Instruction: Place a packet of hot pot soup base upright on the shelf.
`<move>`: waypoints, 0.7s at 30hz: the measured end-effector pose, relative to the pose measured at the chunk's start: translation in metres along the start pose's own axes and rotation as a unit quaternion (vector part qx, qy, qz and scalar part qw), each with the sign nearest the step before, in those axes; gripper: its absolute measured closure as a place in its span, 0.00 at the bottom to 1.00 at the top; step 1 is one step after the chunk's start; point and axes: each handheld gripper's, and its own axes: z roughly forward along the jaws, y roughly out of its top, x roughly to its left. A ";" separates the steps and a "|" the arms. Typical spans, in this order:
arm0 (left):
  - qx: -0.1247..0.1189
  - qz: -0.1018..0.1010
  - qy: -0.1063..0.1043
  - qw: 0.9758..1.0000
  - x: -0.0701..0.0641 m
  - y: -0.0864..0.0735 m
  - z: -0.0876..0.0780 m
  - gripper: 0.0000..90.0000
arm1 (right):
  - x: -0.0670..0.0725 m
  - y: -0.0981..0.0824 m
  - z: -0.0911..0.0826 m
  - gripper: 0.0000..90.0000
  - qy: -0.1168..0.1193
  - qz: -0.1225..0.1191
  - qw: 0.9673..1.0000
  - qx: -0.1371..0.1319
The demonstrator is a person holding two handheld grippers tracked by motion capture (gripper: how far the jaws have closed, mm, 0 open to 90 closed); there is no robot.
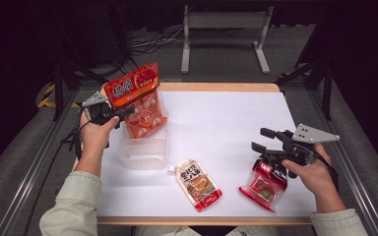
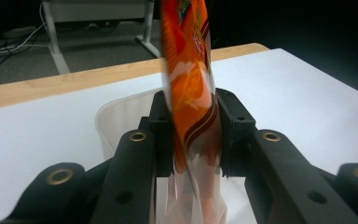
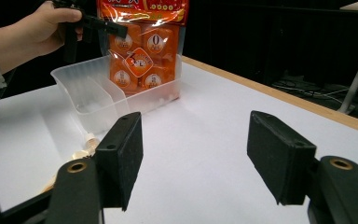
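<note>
Landmark: clear plastic bin point(image 1: 142, 150) at left part of white table point(image 1: 226, 128).

Left hand-held gripper point(image 1: 120, 114) clamped on orange snack bag point(image 1: 140, 101), jaws pressing both faces of the bag in the left gripper view point(image 2: 191, 107). Bag upright, lower end inside the bin's far compartment, top edge well above the rim; same seen from the right gripper view point(image 3: 142, 51), with bin point(image 3: 98, 100) below it.

Right hand-held gripper point(image 1: 266, 140) with jaws apart, nothing between pads point(image 3: 121, 154). Held well right of the bin, above a red-and-clear packet point(image 1: 263, 184) lying flat on the table.

Spouted pouch point(image 1: 197, 184) flat on the table just right of and nearer than the bin, spout toward the bin.
</note>
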 end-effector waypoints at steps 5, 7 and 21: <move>-0.019 -0.003 0.023 1.000 -0.007 0.005 0.000 0.48 | -0.001 -0.001 -0.001 0.40 -0.003 0.002 1.000 -0.001; -0.026 0.005 0.044 0.999 -0.011 0.006 -0.001 0.34 | -0.002 -0.001 -0.001 0.40 -0.004 0.003 1.000 0.000; -0.005 0.033 0.052 0.998 -0.028 0.004 -0.028 0.10 | -0.011 -0.007 -0.005 0.51 -0.021 0.008 1.000 0.007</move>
